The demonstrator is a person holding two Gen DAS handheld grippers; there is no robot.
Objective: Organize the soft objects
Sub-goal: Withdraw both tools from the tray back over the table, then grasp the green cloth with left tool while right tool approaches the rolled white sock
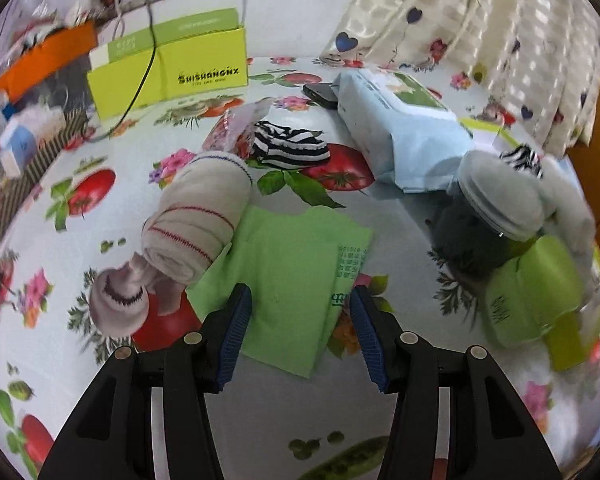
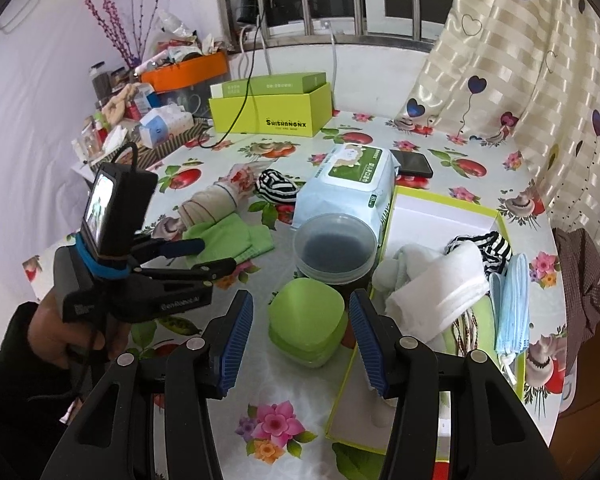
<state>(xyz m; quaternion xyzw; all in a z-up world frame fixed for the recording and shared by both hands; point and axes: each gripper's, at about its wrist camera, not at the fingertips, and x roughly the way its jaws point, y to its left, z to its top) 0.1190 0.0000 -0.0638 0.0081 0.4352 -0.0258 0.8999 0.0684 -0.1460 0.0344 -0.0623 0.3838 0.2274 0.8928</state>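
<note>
Our left gripper (image 1: 300, 330) hangs over the green cloth (image 1: 296, 276) on the counter (image 1: 340, 408), jaws spread and empty. We risk snagging the rolled towel (image 1: 200, 224) touching the cloth's edge. Our right gripper (image 2: 301, 340), also spread and empty, faces a green lidded container (image 2: 306, 326) and plastic jar (image 2: 334, 250) blocking the box (image 2: 432, 200) of soft things.

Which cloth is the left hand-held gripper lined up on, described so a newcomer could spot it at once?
Start at the yellow-green box at the back of the fruit-print tablecloth, then come forward past the striped sock. Right in front of the open left hand-held gripper lies the green cloth. It is the only flat, folded, plain green piece; the rolled cream towel touching its left edge is striped.
</note>
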